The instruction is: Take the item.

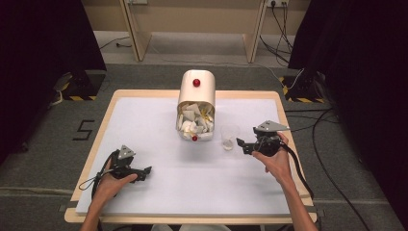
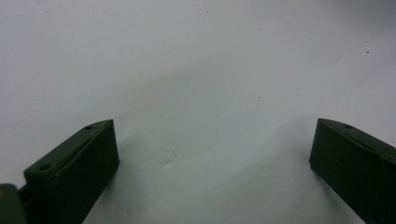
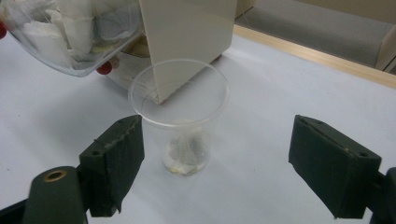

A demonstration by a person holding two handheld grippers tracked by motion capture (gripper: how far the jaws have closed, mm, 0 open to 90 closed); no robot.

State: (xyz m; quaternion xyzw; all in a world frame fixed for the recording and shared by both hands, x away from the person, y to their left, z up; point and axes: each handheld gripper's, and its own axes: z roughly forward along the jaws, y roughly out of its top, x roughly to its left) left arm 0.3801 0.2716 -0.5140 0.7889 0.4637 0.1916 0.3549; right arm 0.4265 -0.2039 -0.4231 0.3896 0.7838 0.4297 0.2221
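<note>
A clear plastic cup (image 1: 230, 136) stands upright on the white table top (image 1: 159, 192), right of a cream dispenser box (image 1: 196, 91). In the right gripper view the cup (image 3: 180, 100) holds a small tea bag (image 3: 186, 150) at its bottom. My right gripper (image 1: 244, 144) is open just right of the cup; the cup sits a little ahead of my right gripper (image 3: 217, 163), nearer the left jaw and not touched. My left gripper (image 1: 146, 172) lies low at the front left, open, and over bare table in the left gripper view (image 2: 212, 158).
The box's clear front bin (image 1: 195, 127) is tipped open and packed with several white tea bags (image 3: 56, 23); it has a red knob (image 1: 194, 138), and another red knob (image 1: 196, 83) sits on top. Cables (image 1: 332, 183) run on the floor at right.
</note>
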